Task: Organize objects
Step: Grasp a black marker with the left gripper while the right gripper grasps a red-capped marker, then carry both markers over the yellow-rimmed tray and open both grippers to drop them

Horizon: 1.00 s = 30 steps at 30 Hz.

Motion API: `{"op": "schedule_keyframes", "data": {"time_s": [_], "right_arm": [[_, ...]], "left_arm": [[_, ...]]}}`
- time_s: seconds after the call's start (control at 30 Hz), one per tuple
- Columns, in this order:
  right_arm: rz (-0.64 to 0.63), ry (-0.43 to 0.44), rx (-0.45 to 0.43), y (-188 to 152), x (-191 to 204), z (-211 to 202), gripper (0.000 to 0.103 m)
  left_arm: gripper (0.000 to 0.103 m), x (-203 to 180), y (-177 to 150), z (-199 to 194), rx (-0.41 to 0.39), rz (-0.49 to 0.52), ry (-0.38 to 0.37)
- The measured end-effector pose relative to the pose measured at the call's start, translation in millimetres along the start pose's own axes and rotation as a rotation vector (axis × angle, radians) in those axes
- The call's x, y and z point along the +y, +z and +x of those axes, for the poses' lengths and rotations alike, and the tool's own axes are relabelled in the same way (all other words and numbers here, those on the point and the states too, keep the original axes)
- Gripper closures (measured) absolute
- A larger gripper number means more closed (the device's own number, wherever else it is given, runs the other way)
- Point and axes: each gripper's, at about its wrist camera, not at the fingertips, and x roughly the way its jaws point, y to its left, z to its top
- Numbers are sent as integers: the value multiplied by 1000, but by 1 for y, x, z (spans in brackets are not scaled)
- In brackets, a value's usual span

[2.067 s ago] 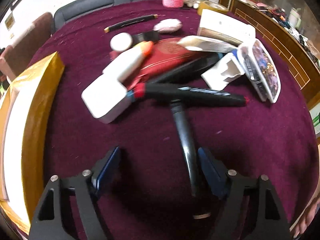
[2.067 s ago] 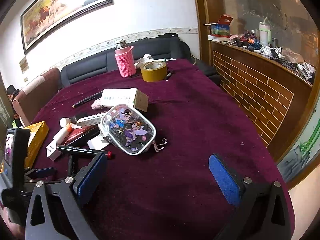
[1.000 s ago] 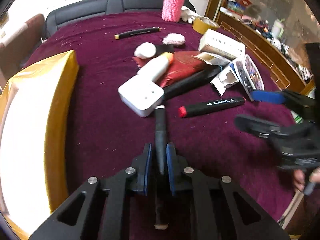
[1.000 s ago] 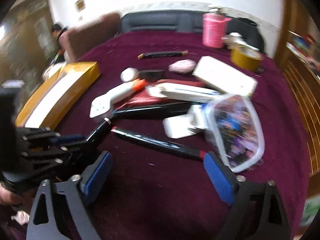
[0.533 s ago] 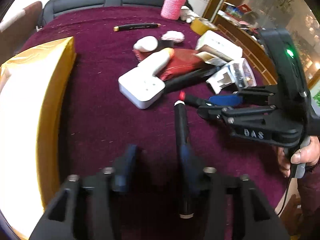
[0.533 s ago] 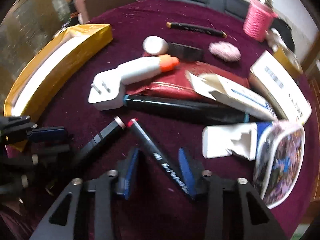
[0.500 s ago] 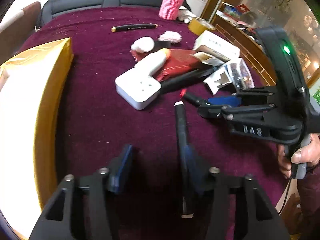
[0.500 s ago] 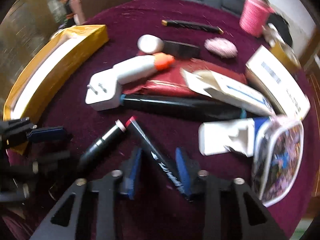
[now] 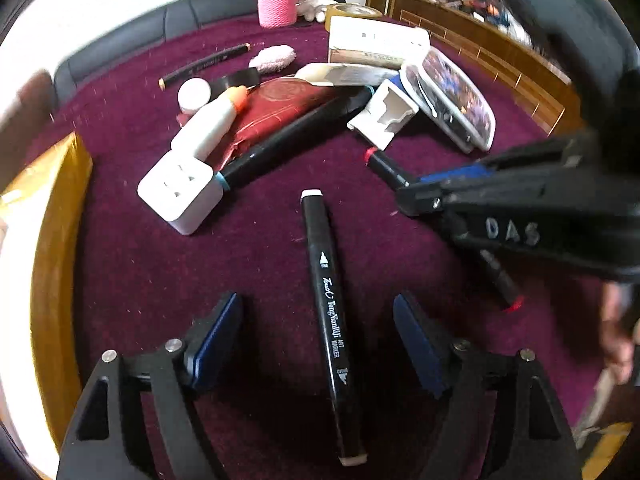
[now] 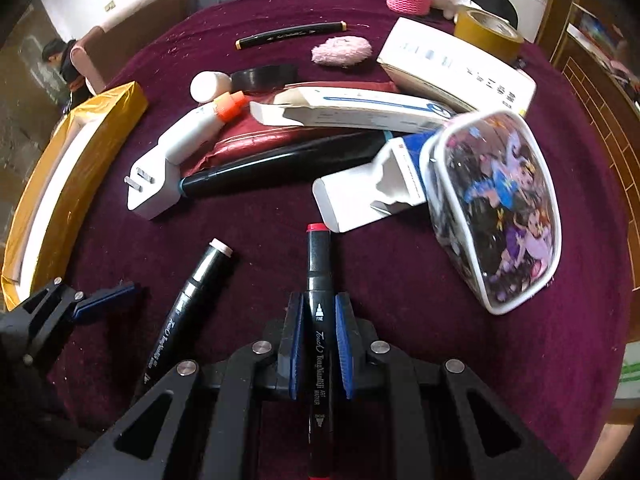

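since the right tool (image 10: pixel 318 342) is pinching the black red-capped marker (image 10: pixel 318 280) mid-barrel over the maroon desk (image 10: pixel 400 280), lift it level, clear of the spread left tool (image 9: pixel 318 332) straddling the white-capped black marker (image 9: pixel 326 292).

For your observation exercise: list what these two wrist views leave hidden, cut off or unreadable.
- Red-capped marker: rear end cut off by the right view's bottom edge.
- Same marker, left view: middle hidden behind the right tongs.
- White box: print blurred, unreadable.
- Cartoon pouch: contents unclear through the printed plastic.
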Motion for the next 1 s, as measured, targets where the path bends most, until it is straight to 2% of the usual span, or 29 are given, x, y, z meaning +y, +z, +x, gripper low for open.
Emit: {"op": "schedule_keyframes", "data": {"time_s": [0.03, 0.07, 0.1, 0.13, 0.17, 0.27, 0.4, 0.57, 0.7, 0.8, 0.93, 1.0], "right_arm": [[4, 1, -4, -1, 2, -1, 87], [6, -3, -13, -2, 3, -1, 87], [2, -13, -25, -4, 5, -1, 87], [-3, -25, -38, -6, 8, -1, 86], [-6, -38, -50, -7, 10, -1, 86], [-3, -56, -76, -11, 12, -3, 87], [46, 37, -117, -19, 15, -14, 87], [60, 146, -223, -27, 29, -53, 87], [18, 185, -321, -25, 60, -88, 87], [-28, 213, -376, -19, 87, -109, 86], [-93, 263, -401, -8, 123, -129, 86], [-120, 304, -395, 1, 143, -135, 86]], "left_arm": [[28, -2, -1, -1, -8, 4, 6], [35, -1, -1, -2, -9, -1, 7], [62, 1, -1, -5, -14, -5, 10], [80, 5, -2, -8, -20, -12, 10], [86, 10, -2, -11, -20, -30, 15], [89, 24, -6, -27, -49, -69, 10], [89, 46, -17, -60, -119, -126, -2], [89, 76, -27, -114, -242, -191, -10], [89, 102, -36, -160, -362, -242, 2], [89, 120, -42, -189, -421, -259, 24], [89, 147, -46, -214, -447, -277, 60], [97, 163, -48, -222, -445, -282, 70]]}}
